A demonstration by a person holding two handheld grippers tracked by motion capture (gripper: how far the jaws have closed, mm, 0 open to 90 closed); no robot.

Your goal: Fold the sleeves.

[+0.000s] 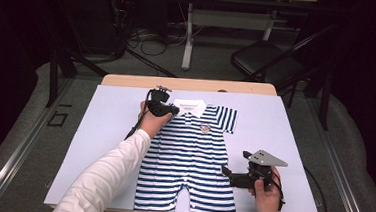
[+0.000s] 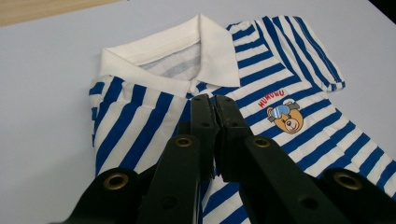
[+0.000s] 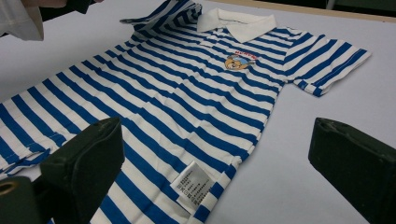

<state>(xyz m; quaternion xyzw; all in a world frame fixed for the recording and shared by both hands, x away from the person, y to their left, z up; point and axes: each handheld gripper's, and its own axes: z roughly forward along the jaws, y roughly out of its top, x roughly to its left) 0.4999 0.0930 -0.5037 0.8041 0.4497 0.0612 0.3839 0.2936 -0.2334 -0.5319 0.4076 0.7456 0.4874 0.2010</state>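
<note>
On desk (image 1: 98,145) centre: striped romper (image 1: 187,156) lying flat, front up, collar (image 1: 190,107) pointing far edge, legs near person, long axis running near-far. L sleeve folding inward under left tongs (image 2: 214,108), jaws pressed together, whether pinching fabric can't tell. R sleeve, body folds remaining, judging early stage. Right tongs (image 1: 226,172) spread, hovering beside hem.

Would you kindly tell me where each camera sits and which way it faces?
High view: above the table's near side, looking forward and down; sleeves, hands, left gripper, right gripper.
Left gripper view: along shut jaws toward the romper's collar.
Right gripper view: between open jaws, across the hem.
All share the bear badge.
</note>
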